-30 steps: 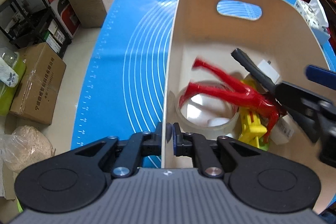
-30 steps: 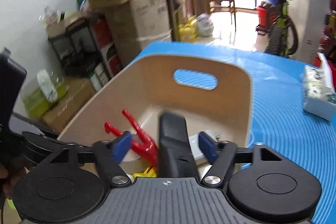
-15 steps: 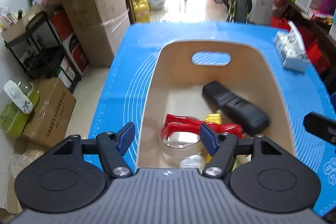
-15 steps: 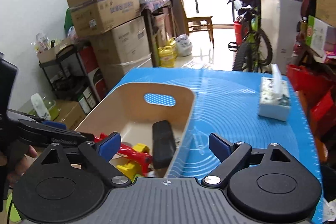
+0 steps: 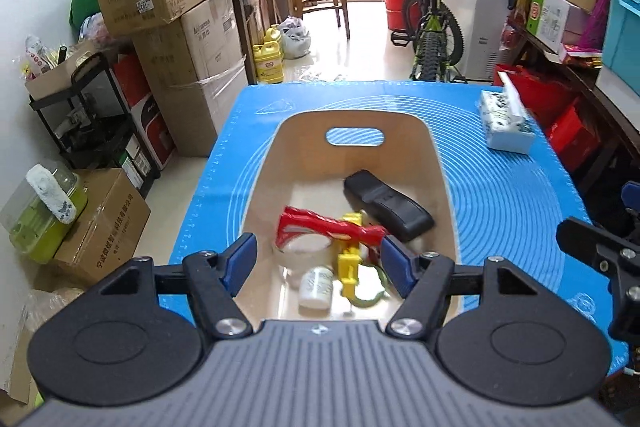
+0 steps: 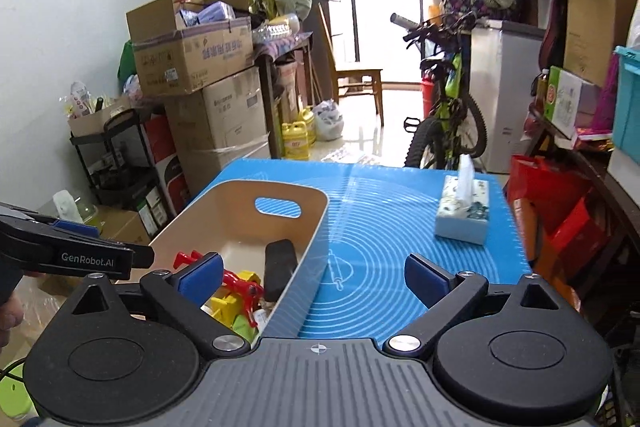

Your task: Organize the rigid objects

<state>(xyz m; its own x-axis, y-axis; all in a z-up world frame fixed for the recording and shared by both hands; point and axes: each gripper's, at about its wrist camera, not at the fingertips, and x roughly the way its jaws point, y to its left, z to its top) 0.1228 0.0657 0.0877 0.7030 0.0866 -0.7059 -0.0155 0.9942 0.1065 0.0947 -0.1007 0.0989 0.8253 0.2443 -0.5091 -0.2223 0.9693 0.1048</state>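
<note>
Both grippers have pulled back and up since a second ago. Back then my left gripper (image 5: pixel 316 259) was pinched on the near wall of the wooden bin (image 5: pixel 264 187), and my right gripper (image 6: pixel 312 277) was letting the black remote (image 5: pixel 388 205) go inside it. Now both sets of jaws are spread wide and hold nothing.

From the left wrist view I can see the whole bin. It sits on the blue mat (image 5: pixel 500 195) that covers the bench. The black remote lies flat on the floor of the bin, toward the far right side. Just in front of it is the red clamp (image 5: pixel 332 229), which lies across a clear tape roll (image 5: pixel 300 251). A yellow clamp (image 5: pixel 350 265) sits beside that, and a small white bottle (image 5: pixel 318 287) lies near the close end. Something green and bendy pokes out by the yellow clamp — I cannot tell what it is.

From the right wrist view, the only loose thing left on the mat is the tissue box (image 6: pixel 462 213), well apart from the bin. That one is soft, so I think it stays.

I think the tidy-up is done — or almost done. All the hard things I can see are in the bin.
</note>
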